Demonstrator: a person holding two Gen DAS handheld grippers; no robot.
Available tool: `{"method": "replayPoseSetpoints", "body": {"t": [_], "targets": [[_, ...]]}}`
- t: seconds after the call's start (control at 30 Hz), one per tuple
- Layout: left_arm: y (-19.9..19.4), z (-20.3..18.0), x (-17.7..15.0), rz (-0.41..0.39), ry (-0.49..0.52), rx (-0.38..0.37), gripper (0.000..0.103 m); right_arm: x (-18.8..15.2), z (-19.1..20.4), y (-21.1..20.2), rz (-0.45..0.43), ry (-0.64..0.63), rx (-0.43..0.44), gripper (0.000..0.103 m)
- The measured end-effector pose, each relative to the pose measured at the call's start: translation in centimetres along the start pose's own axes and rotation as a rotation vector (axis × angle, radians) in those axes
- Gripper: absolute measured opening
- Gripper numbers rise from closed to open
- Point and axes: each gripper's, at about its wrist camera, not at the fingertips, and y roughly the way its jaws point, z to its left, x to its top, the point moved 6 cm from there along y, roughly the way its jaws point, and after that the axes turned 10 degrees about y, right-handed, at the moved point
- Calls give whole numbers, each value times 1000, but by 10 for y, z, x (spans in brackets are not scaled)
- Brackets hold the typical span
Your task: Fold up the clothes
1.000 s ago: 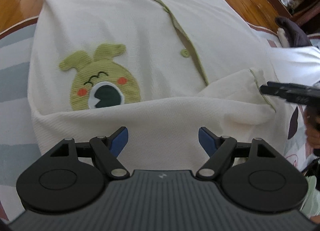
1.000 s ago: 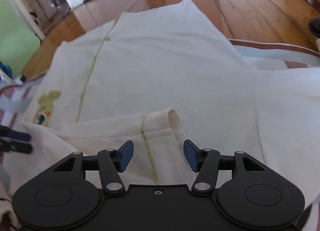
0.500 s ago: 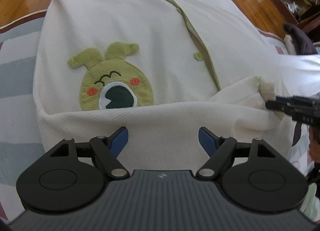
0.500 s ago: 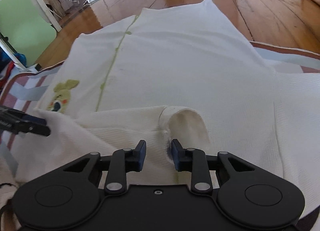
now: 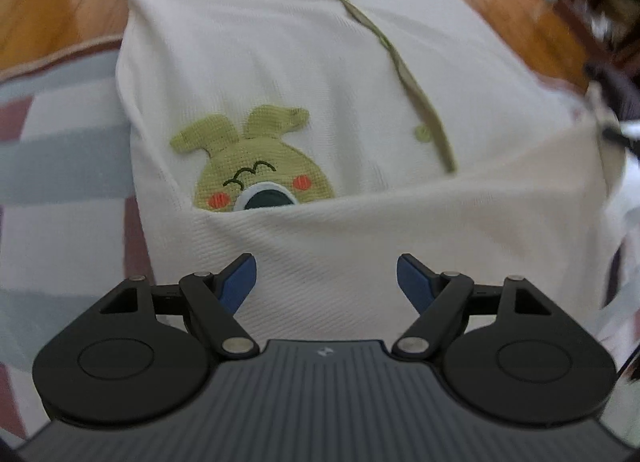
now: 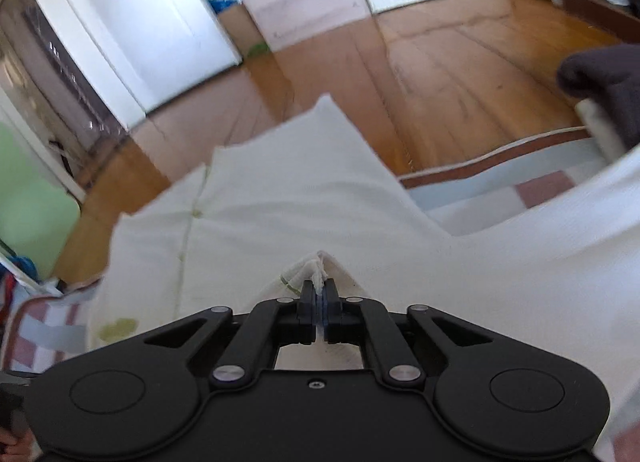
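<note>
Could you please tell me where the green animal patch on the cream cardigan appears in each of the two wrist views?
Left wrist view: the green animal patch sits left of centre, its lower edge tucked under the folded-over fabric.
Right wrist view: only a blurred green smudge at lower left, probably the patch.
Shared landmark: the green button band, running up the cream cardigan and seen faintly in the right view.
</note>
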Motion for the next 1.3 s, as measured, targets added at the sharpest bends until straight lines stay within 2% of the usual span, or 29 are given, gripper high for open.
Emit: {"method": "replayPoseSetpoints", "body": {"t": [0.1,0.17,0.2,0.23,0.3,0.37,0.43,0.5,0.53,0.67,0.8,0.83,0.9,0.93,1.0,1.07,1.17,1.2,1.3], "targets": [[6,0,1,21,53,79,77,-1,-1,25,54,-104,-102,10],[-2,18,2,7,40,152,77,-3,0,23,32,-191,-171,30],[-7,27,2,-1,31,190,77,-4,1,21,14,-226,-211,45],[-12,37,3,-9,22,227,77,-5,1,18,-2,-256,-248,51],[-21,56,3,-26,5,302,77,-10,-2,9,-17,-267,-287,52],[-32,84,0,-52,-98,299,79,-20,-6,1,2,-249,-274,54],[-31,105,-2,-45,-182,218,79,-30,-14,-3,39,-207,-261,58],[-24,114,-5,-32,-230,137,79,-42,-18,-9,74,-133,-226,58],[-20,113,-5,-22,-227,128,79,-48,-17,-13,95,-89,-192,58],[-2,99,-4,30,-130,169,79,-80,21,-26,268,27,104,58],[12,79,2,51,-25,166,78,-132,73,-11,541,55,289,58],[15,77,4,40,-20,155,65,-145,85,-8,607,64,327,58],[13,68,11,-3,41,114,27,-171,107,-1,706,67,369,58],[11,64,13,-10,82,133,14,-183,117,3,753,68,387,58],[7,62,11,-18,121,163,12,-200,130,16,820,86,378,59],[3,66,6,-35,96,164,11,-211,136,29,866,125,358,60],[-7,78,4,-68,11,141,11,-222,142,47,912,197,345,63],[-10,81,3,-80,-23,129,11,-225,143,48,918,227,351,68],[-16,90,-7,-97,-109,101,11,-235,145,50,935,320,368,68]]}}
